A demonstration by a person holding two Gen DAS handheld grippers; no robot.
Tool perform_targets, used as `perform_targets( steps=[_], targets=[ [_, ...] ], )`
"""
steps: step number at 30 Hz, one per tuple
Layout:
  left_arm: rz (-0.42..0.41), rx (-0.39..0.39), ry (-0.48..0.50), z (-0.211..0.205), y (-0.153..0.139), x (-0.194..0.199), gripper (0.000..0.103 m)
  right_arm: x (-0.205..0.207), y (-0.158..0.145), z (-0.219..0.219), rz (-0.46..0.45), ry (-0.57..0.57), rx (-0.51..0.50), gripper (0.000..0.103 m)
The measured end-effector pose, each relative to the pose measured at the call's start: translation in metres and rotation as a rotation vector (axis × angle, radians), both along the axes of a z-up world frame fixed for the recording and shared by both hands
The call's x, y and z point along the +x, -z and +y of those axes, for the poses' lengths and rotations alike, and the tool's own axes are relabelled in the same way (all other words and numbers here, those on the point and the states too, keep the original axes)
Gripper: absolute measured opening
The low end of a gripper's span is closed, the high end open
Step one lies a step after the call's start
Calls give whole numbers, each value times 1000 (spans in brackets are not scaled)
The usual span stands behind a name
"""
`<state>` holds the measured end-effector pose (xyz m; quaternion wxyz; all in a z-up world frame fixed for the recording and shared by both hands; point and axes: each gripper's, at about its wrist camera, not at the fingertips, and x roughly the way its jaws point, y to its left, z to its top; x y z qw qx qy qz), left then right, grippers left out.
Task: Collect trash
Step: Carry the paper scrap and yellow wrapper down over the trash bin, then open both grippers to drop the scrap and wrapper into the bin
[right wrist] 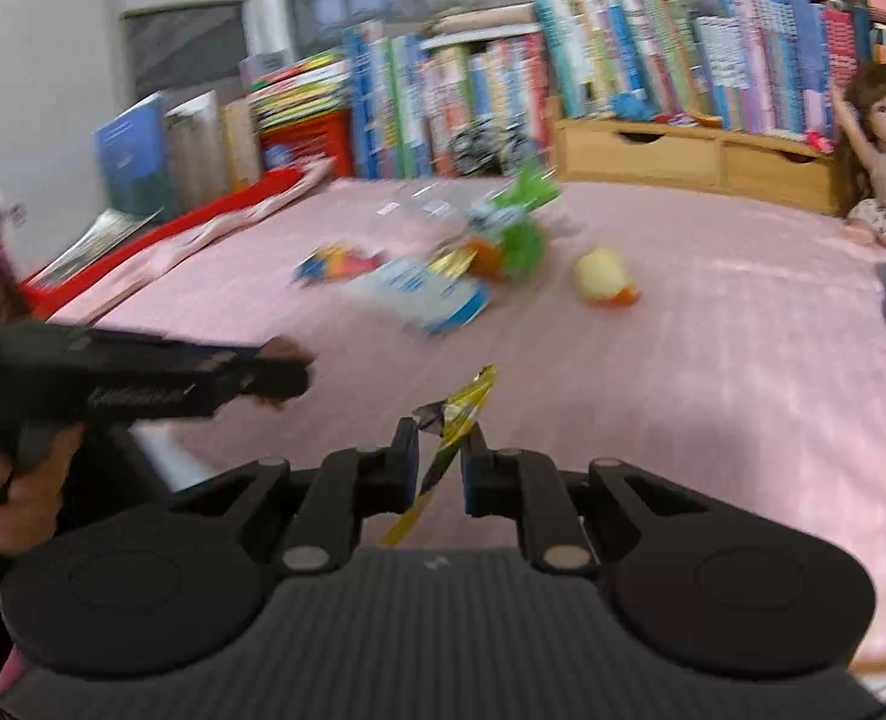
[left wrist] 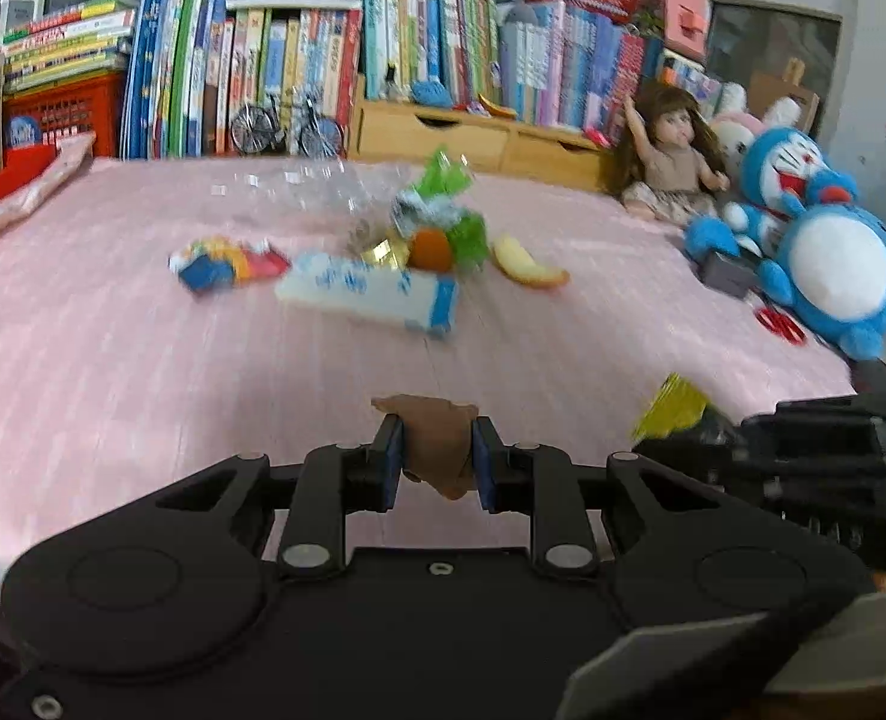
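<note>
Low in the left wrist view, my left gripper (left wrist: pixel 437 426) is shut on a crumpled brown scrap (left wrist: pixel 440 456). My right gripper (right wrist: pixel 441 429) is shut on a yellow-green foil wrapper (right wrist: pixel 464 405), which hangs down between its pads. Each gripper shows in the other's view: the right gripper (left wrist: pixel 701 438) and the left gripper (right wrist: pixel 293 369). Ahead on the pink cover (left wrist: pixel 113 372) lie a white-and-blue carton (left wrist: pixel 371 294), a colourful wrapper (left wrist: pixel 227 264), a green bag in a heap (left wrist: pixel 449 222), a fruit slice (left wrist: pixel 527 267) and clear plastic (left wrist: pixel 299 186).
Books (left wrist: pixel 275 72) and a wooden drawer box (left wrist: pixel 473 135) line the back. A doll (left wrist: pixel 671 156), a blue plush toy (left wrist: pixel 827 258), a dark box (left wrist: pixel 728 273) and red scissors (left wrist: pixel 779 321) sit at the right. A red basket (left wrist: pixel 65 114) stands back left. A hand (right wrist: pixel 23 498) holds the left gripper.
</note>
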<state>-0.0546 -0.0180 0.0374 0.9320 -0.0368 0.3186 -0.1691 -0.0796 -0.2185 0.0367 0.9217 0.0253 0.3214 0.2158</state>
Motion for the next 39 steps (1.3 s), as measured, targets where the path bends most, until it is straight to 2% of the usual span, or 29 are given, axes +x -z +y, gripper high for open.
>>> perform_targets(
  steps=[5,9,15,19,24,29,30,31,32,35,37,39],
  targets=[
    [71,-10,52,6,13,-46,23,-48,28,16,95,-98,-58,18],
    [171,18,86,5,40,-73,23,-70,63,30,187,-146,-129,18],
    [386,74,85,4,96,-83,23,-82,100,42,288,-185,-190,19],
    [468,127,61,4,127,-88,23,-85,112,45,327,-188,-210,20],
    [512,128,58,8,138,-95,24,-86,117,49,341,-196,-231,25],
    [514,144,64,2,136,-91,24,-82,118,52,353,-201,-232,32],
    [515,145,64,1,136,-91,24,-82,119,53,356,-204,-233,35],
    [516,149,64,-1,135,-89,24,-83,120,53,358,-205,-234,43],
    [517,154,63,-2,135,-89,27,-84,119,53,358,-207,-234,43],
    [523,156,61,-6,133,-86,45,-84,119,53,358,-211,-231,52],
    [519,158,57,-5,136,-84,50,-84,118,54,356,-213,-232,58],
    [517,167,55,-6,135,-84,55,-84,118,54,355,-212,-231,59]
  ],
)
